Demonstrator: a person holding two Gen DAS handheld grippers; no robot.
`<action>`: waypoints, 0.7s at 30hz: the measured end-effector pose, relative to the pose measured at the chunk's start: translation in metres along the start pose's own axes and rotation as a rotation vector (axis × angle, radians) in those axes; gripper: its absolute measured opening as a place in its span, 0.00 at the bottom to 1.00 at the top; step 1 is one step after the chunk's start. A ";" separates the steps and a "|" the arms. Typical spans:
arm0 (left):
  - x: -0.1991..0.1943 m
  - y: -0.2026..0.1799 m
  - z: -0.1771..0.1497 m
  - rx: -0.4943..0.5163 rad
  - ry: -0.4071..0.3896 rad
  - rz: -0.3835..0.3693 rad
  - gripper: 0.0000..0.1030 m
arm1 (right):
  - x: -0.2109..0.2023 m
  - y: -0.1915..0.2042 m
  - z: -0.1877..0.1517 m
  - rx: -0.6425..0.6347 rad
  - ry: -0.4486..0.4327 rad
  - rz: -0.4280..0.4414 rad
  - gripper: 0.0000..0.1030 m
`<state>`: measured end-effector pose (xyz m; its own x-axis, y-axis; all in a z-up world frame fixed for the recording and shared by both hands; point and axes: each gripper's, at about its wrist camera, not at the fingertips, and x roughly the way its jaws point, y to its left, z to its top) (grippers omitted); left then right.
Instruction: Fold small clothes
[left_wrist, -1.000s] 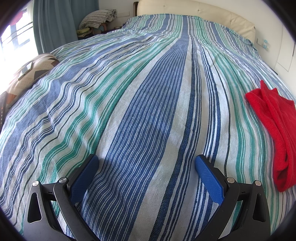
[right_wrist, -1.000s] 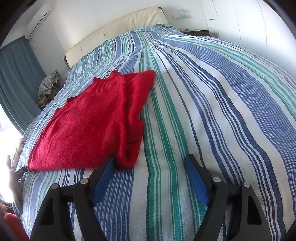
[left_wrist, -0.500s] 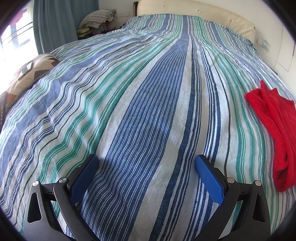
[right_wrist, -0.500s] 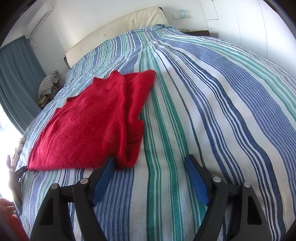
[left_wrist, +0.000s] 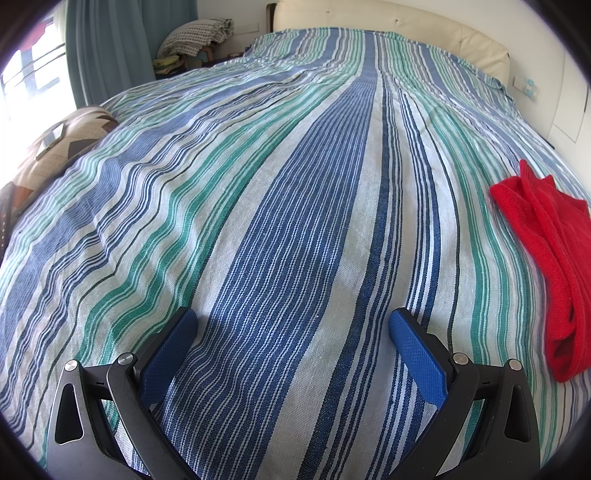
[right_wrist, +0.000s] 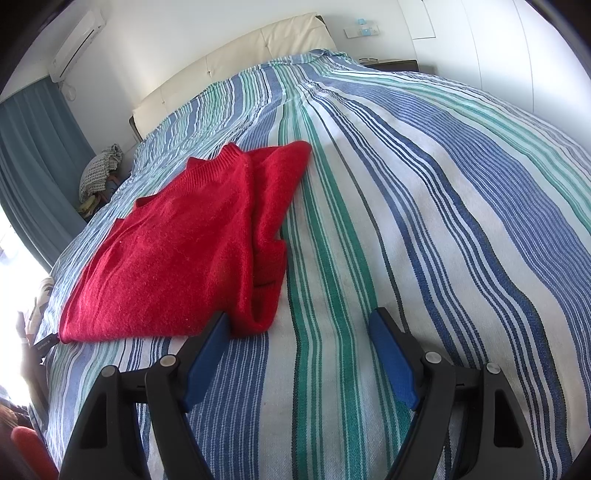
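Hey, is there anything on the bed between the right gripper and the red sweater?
Nothing visible. The right gripper is open just short of the red sweater, whose folded corner lies beside its left finger. Only bare striped bedspread lies between them.

The bedspread (left_wrist: 295, 229) is striped blue, green and white. On it lies a plain red sweater (right_wrist: 177, 251). Beyond the bedspread: a cream headboard (left_wrist: 388, 22), teal curtains (left_wrist: 110, 44), and perhaps a checked cloth (left_wrist: 199, 37).
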<state>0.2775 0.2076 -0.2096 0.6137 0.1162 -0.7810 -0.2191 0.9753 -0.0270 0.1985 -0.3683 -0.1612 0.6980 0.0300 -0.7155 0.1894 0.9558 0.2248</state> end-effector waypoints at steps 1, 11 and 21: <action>0.000 0.000 0.000 0.000 0.000 0.000 1.00 | 0.000 0.000 0.000 -0.003 0.002 -0.004 0.75; 0.000 0.000 0.000 0.000 0.000 0.000 1.00 | 0.000 0.000 0.000 -0.005 0.001 -0.003 0.76; 0.000 0.000 0.000 0.000 0.000 -0.001 1.00 | -0.001 -0.001 -0.001 0.003 -0.003 0.009 0.76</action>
<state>0.2776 0.2076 -0.2095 0.6137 0.1157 -0.7810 -0.2189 0.9754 -0.0275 0.1969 -0.3689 -0.1608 0.7016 0.0372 -0.7116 0.1854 0.9547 0.2328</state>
